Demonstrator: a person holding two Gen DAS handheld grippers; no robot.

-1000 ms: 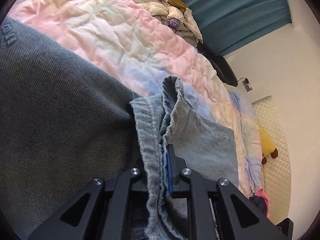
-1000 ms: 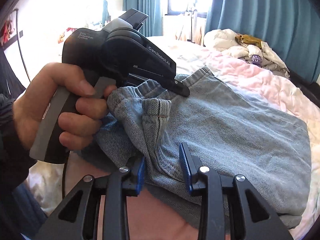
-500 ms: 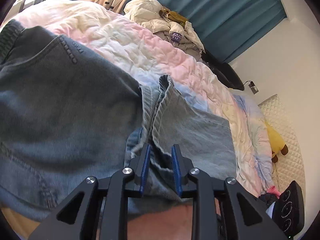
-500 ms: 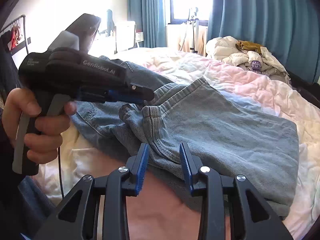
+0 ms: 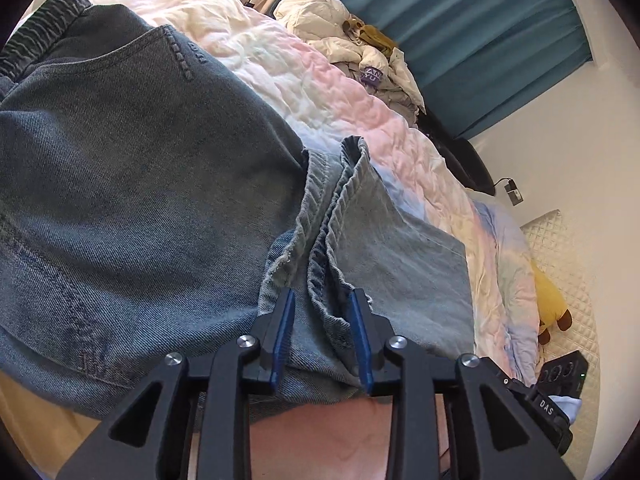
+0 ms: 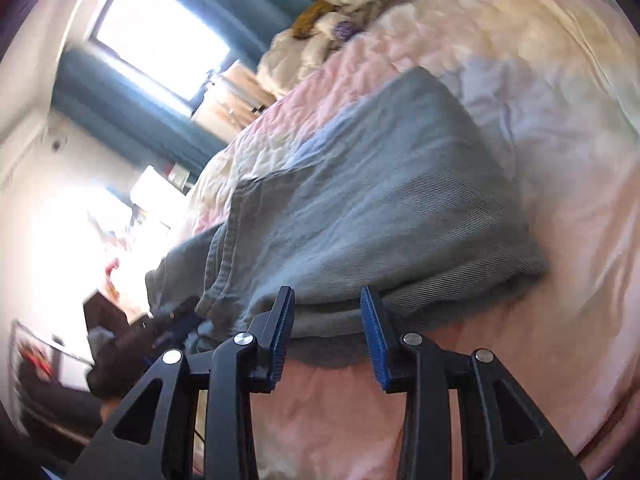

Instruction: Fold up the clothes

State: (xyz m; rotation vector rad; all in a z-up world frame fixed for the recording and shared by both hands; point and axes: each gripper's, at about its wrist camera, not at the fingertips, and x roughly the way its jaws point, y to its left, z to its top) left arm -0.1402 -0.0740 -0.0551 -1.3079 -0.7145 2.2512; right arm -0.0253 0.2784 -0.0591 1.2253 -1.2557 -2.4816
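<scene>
We find the left gripper (image 5: 322, 334) with its blue-padded fingers (image 5: 283, 334) standing apart; bunched hem folds of the jeans (image 5: 140, 200) lie in the gap, unclamped. The right gripper (image 6: 327, 334) likewise has its fingers (image 6: 372, 336) spread wide, poised just at the near folded edge of the jeans, gripping nothing. We note the denim lying folded on the pastel quilt (image 5: 320, 92) of the bed. Beyond, we record a pile of pale clothes (image 5: 360, 52) near teal curtains (image 5: 460, 32), and a yellow plush toy (image 5: 550, 308) at the far side.
</scene>
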